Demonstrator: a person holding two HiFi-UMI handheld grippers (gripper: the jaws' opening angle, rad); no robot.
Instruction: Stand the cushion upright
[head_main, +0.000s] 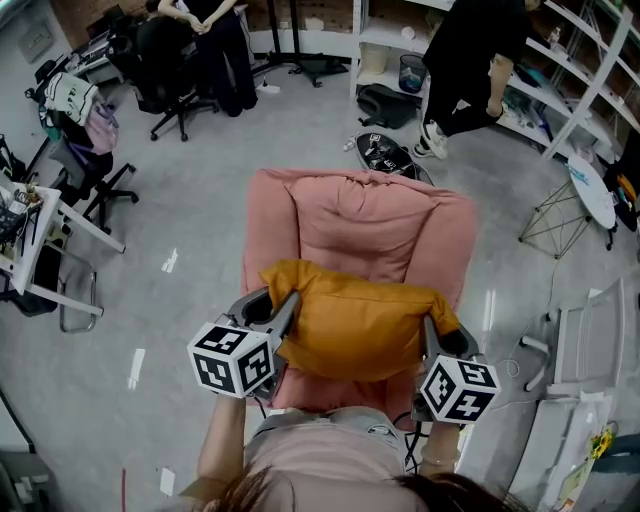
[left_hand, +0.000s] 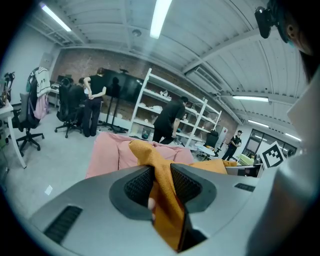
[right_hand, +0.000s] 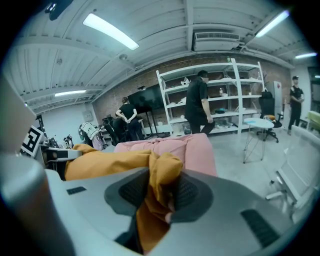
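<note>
On a grey shop floor, faced a pink chair (head_main: 372, 222). Held the orange cushion (head_main: 355, 325) sagging over its seat, not yet upright: judged lifted, with propping against the backrest left. Pinched its left corner in the left gripper (head_main: 272, 312) and its right corner in the right gripper (head_main: 437, 340), both jaw pairs narrowed onto bunched fabric.
</note>
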